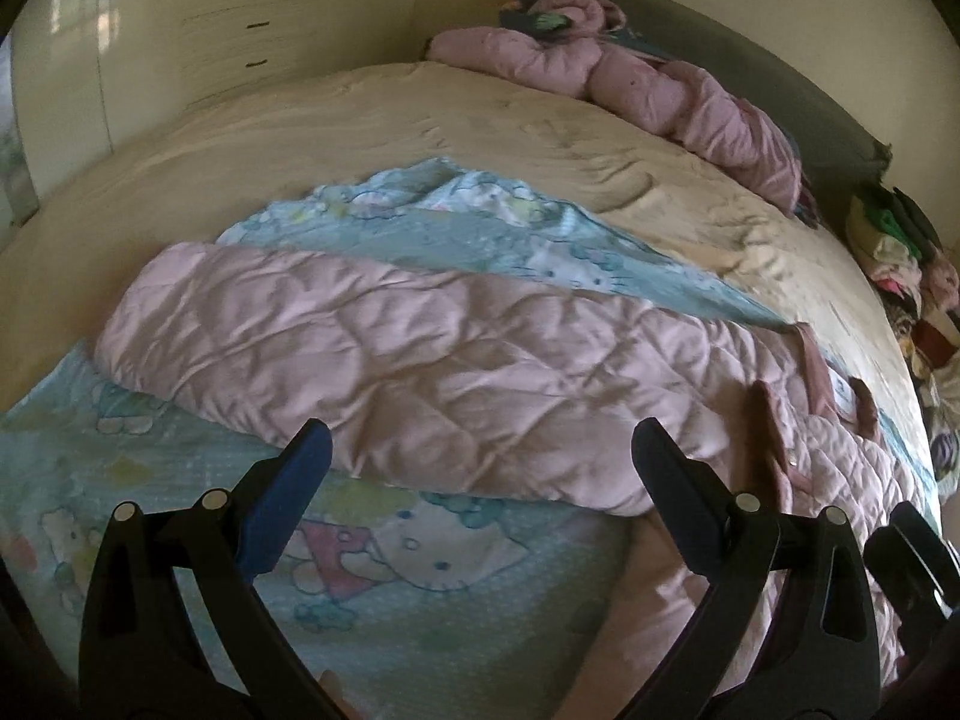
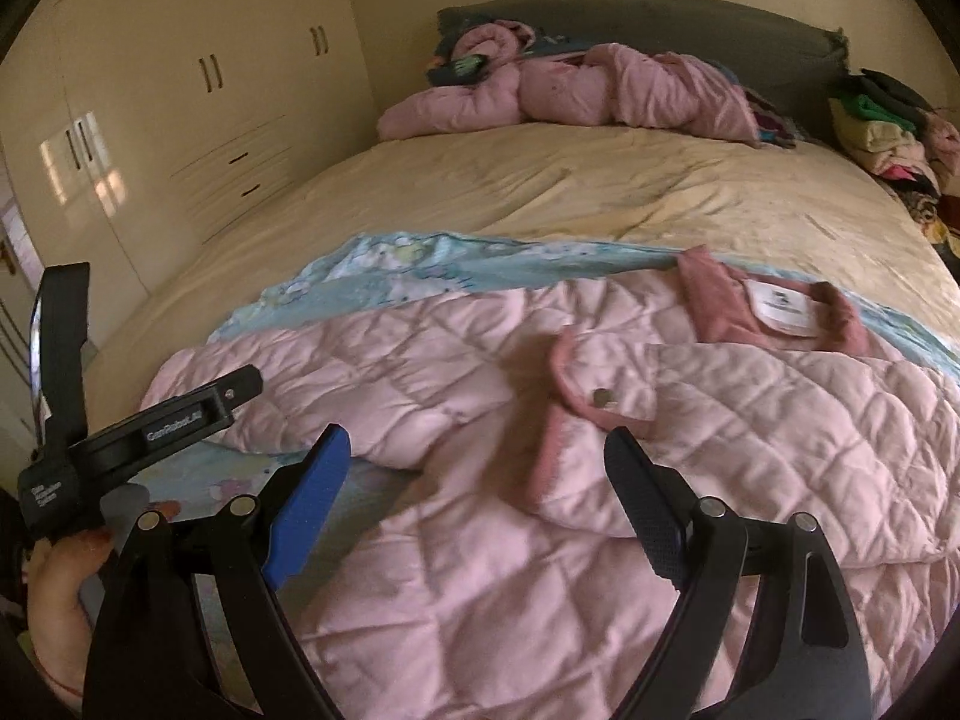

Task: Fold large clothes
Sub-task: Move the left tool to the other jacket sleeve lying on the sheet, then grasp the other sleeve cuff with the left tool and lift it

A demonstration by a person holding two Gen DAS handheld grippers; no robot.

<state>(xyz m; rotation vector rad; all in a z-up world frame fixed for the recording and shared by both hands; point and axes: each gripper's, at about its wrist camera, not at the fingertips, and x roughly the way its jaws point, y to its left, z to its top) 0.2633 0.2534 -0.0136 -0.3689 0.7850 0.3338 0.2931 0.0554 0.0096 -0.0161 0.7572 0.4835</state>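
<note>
Tools agape, angled over jacket

"GenRobot.AI" on left gripper, jacket's collar label unreadable

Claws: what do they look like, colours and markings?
Both alike: black plastic linkage arms with round silver pivot pins. Right claw has one blue finger and one black textured one; left claw likewise. White lettering marks the left unit's body in the right wrist view.

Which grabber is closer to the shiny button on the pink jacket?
Right. The right gripper hangs open just below the snap button. The left gripper, also open, hangs over the jacket's sleeve side, farther away.
</note>
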